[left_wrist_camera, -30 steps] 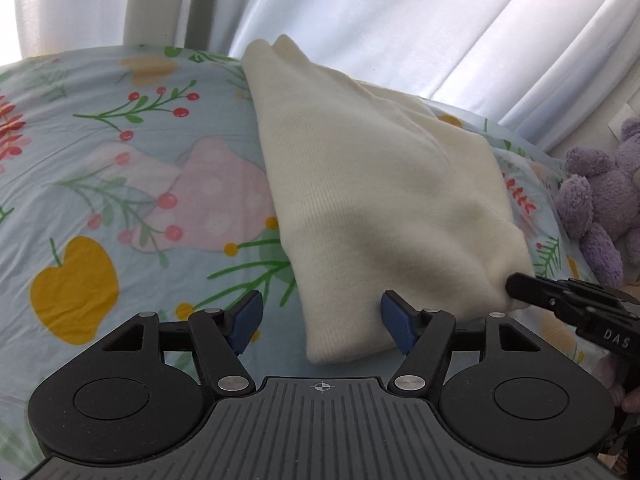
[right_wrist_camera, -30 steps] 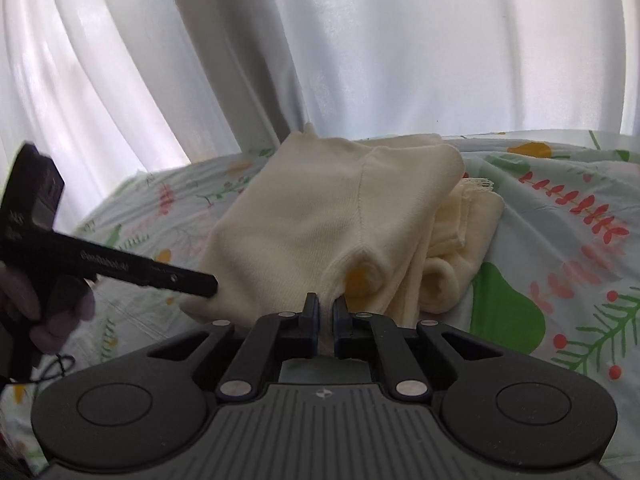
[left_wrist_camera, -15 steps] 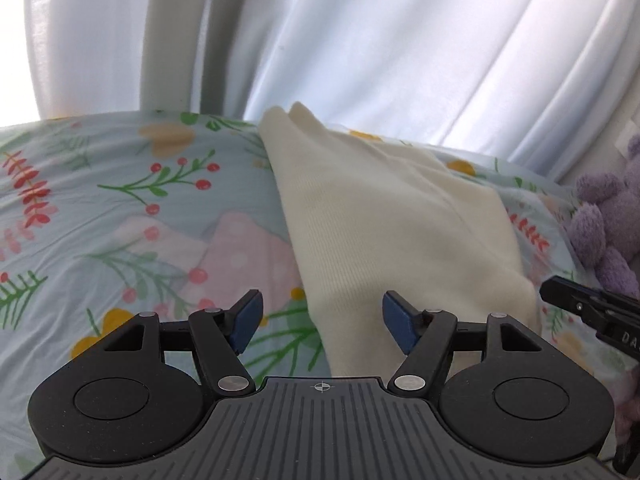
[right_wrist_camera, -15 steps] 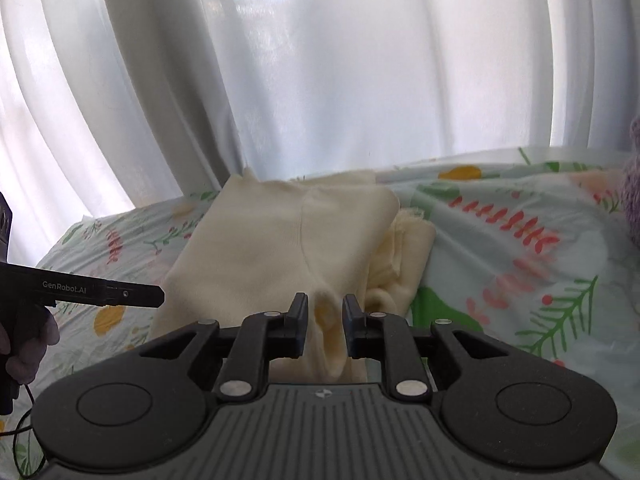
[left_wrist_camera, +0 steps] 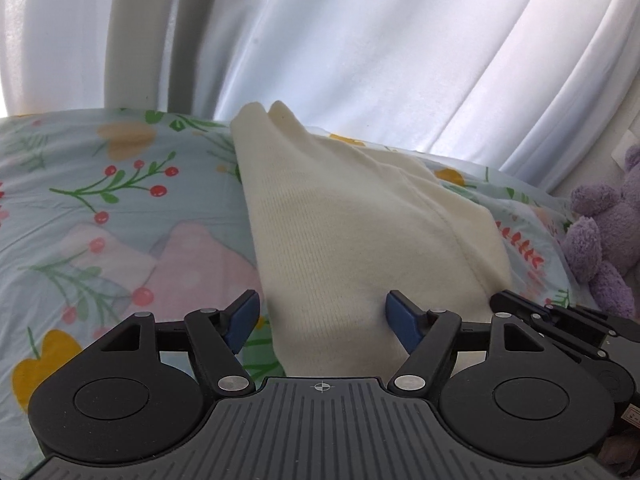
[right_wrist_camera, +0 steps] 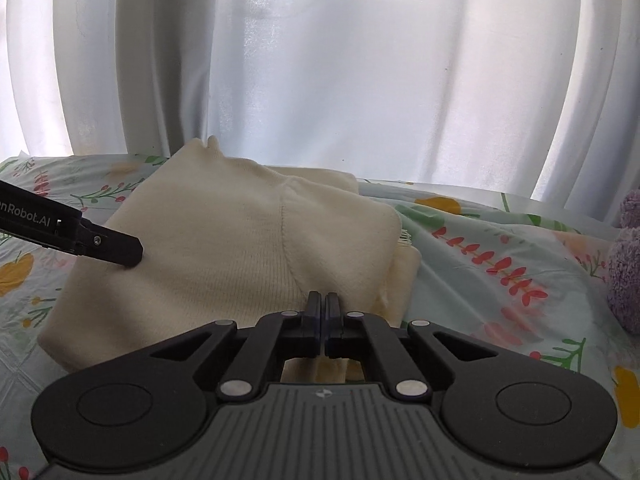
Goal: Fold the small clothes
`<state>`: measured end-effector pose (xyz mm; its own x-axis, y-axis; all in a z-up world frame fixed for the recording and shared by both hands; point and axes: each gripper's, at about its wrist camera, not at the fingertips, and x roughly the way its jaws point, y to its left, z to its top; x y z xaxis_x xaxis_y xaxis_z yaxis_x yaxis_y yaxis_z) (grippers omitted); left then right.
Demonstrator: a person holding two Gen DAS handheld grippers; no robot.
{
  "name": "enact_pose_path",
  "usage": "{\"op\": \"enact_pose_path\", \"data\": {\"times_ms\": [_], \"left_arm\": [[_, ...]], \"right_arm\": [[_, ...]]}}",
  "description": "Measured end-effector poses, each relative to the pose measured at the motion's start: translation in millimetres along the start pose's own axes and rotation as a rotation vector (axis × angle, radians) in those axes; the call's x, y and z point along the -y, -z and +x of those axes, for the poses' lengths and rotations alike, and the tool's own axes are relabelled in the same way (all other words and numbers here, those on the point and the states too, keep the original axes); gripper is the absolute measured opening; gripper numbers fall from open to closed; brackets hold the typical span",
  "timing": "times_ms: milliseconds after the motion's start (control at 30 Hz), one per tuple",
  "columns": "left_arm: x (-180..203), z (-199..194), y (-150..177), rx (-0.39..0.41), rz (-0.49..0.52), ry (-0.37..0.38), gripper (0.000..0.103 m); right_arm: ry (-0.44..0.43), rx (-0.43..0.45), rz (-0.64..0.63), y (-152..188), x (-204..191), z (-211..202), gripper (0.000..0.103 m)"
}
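A folded cream knit garment (left_wrist_camera: 360,240) lies on the flowered bed sheet (left_wrist_camera: 100,220); it also shows in the right wrist view (right_wrist_camera: 224,248). My left gripper (left_wrist_camera: 322,314) is open, its blue pads either side of the garment's near edge, just above the cloth. My right gripper (right_wrist_camera: 324,306) is shut at the garment's near right edge; I cannot tell whether cloth is pinched between the pads. The left gripper's finger (right_wrist_camera: 116,246) hovers over the garment's left part. The right gripper's body (left_wrist_camera: 560,320) shows at the right of the left wrist view.
White curtains (right_wrist_camera: 320,80) hang behind the bed. A purple plush toy (left_wrist_camera: 604,232) sits at the bed's right edge, and it also shows in the right wrist view (right_wrist_camera: 628,264). The flowered sheet (right_wrist_camera: 500,260) spreads to the right of the garment.
My right gripper opened slightly half a second ago and has shut again at the garment's edge. Both grippers pulled back, then came back close to the garment. The left stays open.
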<state>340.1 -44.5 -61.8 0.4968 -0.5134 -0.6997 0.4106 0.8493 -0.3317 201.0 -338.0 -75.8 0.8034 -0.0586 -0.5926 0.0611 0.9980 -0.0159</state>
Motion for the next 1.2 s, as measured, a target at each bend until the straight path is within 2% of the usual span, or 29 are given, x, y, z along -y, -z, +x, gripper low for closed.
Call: {"op": "enact_pose_path", "data": {"times_ms": [100,133,167,233,400,467,633,767,933,1067,1200], "left_arm": [[-20,0,-8,-0.014,-0.071,0.052,0.075],[-26,0,-10,-0.022,-0.094,0.078,0.075],[-31,2,-13,-0.033,-0.115,0.113,0.075],[-38,7,-17,-0.055,-0.151,0.177,0.075],[-52,28,-22,-0.104,-0.254,0.254,0.074],[-57,36,-24,-0.125,-0.303,0.281,0.072],[-60,45,-27,-0.127,-0.35,0.316,0.072],[-56,47,-31,-0.131,-0.319,0.3,0.068],[-66,44,-29,-0.148,-0.338,0.323,0.063],[-69,47,-29,-0.15,-0.36,0.344,0.066],[-68,50,-31,-0.152,-0.368,0.362,0.069]], "right_arm": [[-0.074,-0.025,0.146,-9,23,-6,0.001],[-0.107,-0.03,0.219,-10,35,-7,0.009],[-0.133,-0.037,0.297,-11,48,-7,0.034],[-0.18,-0.066,0.412,-12,72,0,0.069],[-0.352,-0.141,0.638,-5,112,35,0.067],[-0.406,-0.166,0.681,-4,118,48,0.067],[-0.459,-0.174,0.722,-4,122,68,0.062],[-0.484,-0.195,0.661,-10,115,76,0.062],[-0.428,-0.204,0.641,-11,128,69,0.063],[-0.478,-0.233,0.703,1,139,72,0.066],[-0.54,-0.244,0.714,-1,134,82,0.066]]}}
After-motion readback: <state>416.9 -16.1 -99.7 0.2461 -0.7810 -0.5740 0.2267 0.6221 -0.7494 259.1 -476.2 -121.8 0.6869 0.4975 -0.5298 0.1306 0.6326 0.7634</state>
